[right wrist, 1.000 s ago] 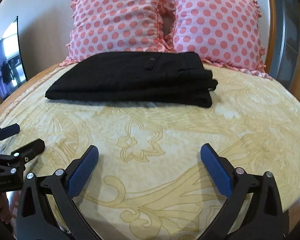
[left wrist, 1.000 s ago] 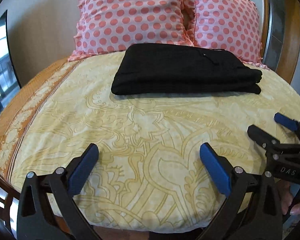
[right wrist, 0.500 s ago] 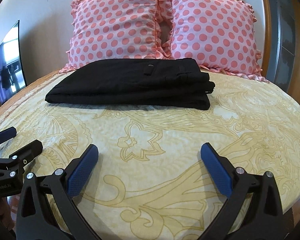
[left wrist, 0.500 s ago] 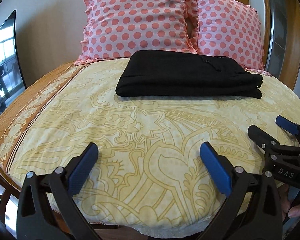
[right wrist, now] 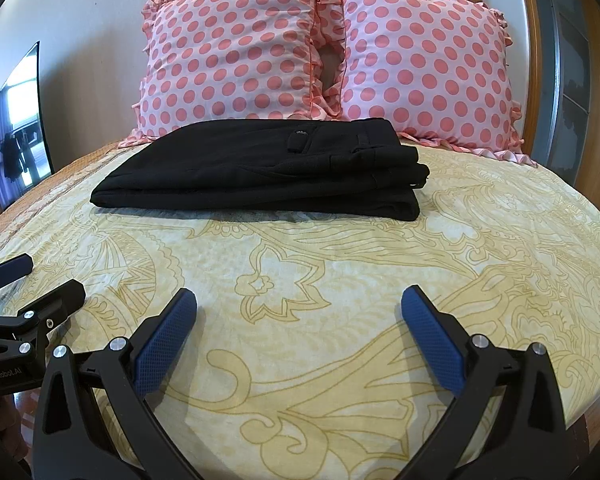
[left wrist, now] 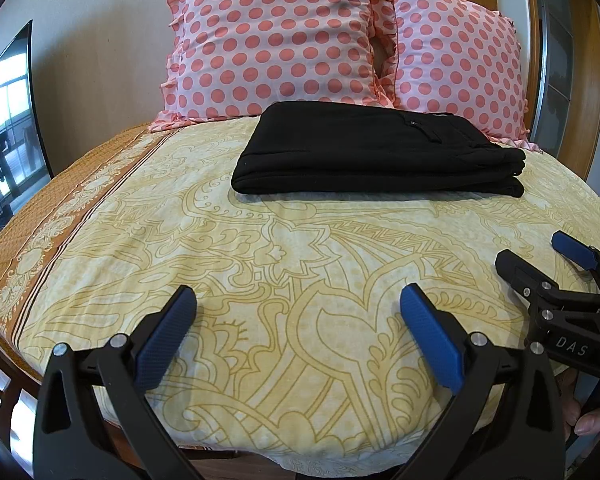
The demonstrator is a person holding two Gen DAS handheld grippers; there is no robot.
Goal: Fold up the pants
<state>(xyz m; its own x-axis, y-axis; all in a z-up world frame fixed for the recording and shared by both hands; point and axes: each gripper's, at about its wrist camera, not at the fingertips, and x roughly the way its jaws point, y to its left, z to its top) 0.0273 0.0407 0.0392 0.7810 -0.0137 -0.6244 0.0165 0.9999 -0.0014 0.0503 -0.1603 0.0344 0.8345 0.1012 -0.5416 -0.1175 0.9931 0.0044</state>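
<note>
The black pants (left wrist: 376, 156) lie folded into a flat rectangle on the yellow patterned bedspread (left wrist: 300, 264), just in front of the pillows; they also show in the right wrist view (right wrist: 268, 172). My left gripper (left wrist: 298, 300) is open and empty, held low over the near end of the bed, well short of the pants. My right gripper (right wrist: 299, 300) is open and empty beside it. The right gripper also shows at the right edge of the left wrist view (left wrist: 540, 256), and the left gripper at the left edge of the right wrist view (right wrist: 40, 276).
Two pink polka-dot pillows (left wrist: 276, 40) (left wrist: 452, 64) lean against the wall behind the pants. A dark screen (left wrist: 8, 120) stands to the left of the bed. A wooden frame (left wrist: 580, 60) runs along the right. The bed's near edge (left wrist: 300, 452) lies below the grippers.
Both grippers have dropped lower and tilted up, staying open and empty. The pants and pillows now sit lower in both views. The pants have not moved on the bed.
</note>
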